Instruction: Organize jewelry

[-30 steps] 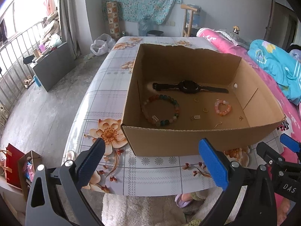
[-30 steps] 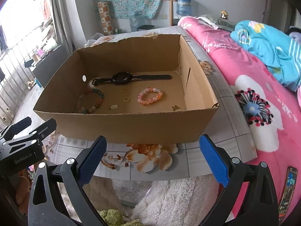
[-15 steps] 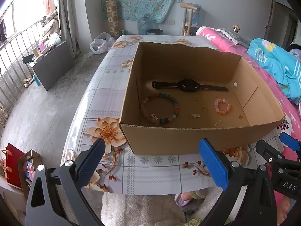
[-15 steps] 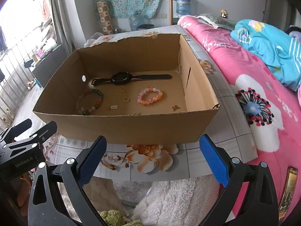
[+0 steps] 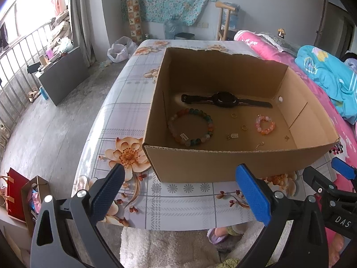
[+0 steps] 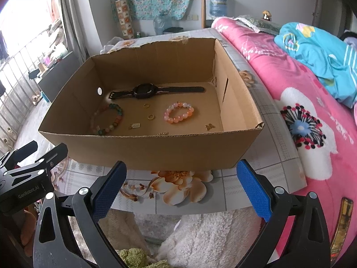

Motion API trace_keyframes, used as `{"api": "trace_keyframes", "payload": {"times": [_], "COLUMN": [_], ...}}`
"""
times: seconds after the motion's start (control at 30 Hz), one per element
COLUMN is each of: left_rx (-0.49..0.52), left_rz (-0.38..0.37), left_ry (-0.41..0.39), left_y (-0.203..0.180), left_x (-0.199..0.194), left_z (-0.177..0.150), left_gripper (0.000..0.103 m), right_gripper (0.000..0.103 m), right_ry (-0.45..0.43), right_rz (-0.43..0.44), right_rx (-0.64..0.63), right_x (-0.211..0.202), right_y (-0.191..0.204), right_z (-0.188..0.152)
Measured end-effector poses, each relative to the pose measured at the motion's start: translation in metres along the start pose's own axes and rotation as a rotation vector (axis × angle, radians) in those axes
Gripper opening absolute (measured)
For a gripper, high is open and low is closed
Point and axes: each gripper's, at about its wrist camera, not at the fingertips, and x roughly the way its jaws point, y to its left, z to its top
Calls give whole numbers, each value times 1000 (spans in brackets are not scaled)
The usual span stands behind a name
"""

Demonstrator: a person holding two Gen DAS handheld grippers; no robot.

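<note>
An open cardboard box (image 5: 200,163) (image 6: 142,149) stands on the floral table. Inside lie a black watch (image 5: 224,100) (image 6: 145,91), a multicoloured bead bracelet (image 5: 208,124) (image 6: 118,117), a pink bead bracelet (image 5: 260,130) (image 6: 169,119), two small gold rings (image 5: 233,115) (image 6: 151,116) and small gold pieces (image 5: 232,136). My left gripper (image 5: 180,192) is open and empty, before the box's near wall. My right gripper (image 6: 180,189) is open and empty, also before the near wall. Each gripper shows at the edge of the other's view.
The table (image 5: 125,102) has a floral plastic cover and its near edge lies just under both grippers. A bed with a pink blanket (image 6: 301,102) runs along the right. A fluffy white rug (image 6: 207,234) lies below. Paper bags (image 5: 15,192) stand on the floor at left.
Both grippers have drawn back and up slightly from the box, which sits a little farther off. Both stay open and empty. The jewelry has not moved.
</note>
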Motion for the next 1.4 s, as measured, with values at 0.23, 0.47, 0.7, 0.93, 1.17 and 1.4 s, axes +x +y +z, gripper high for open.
{"api": "trace_keyframes", "payload": {"times": [0.23, 0.47, 0.7, 0.93, 1.17, 1.4], "left_rx": [8, 14, 6, -4, -7, -9], "left_rz": [6, 2, -6, -4, -4, -4], "left_ry": [30, 74, 98, 110, 113, 111], "left_y": [-8, -13, -14, -12, -11, -10], "left_x": [5, 12, 18, 22, 23, 23], "left_z": [2, 5, 6, 5, 5, 6], "left_gripper": [97, 97, 97, 97, 97, 97], "right_gripper": [95, 95, 95, 95, 95, 95], "right_ry": [9, 27, 34, 49, 56, 57], "right_rz": [0, -1, 1, 9, 9, 7], "right_rx": [5, 11, 13, 6, -6, -6], "right_x": [2, 8, 9, 11, 15, 15], "right_y": [-4, -8, -9, -8, -4, -3], "right_z": [-1, 2, 4, 7, 8, 8]}}
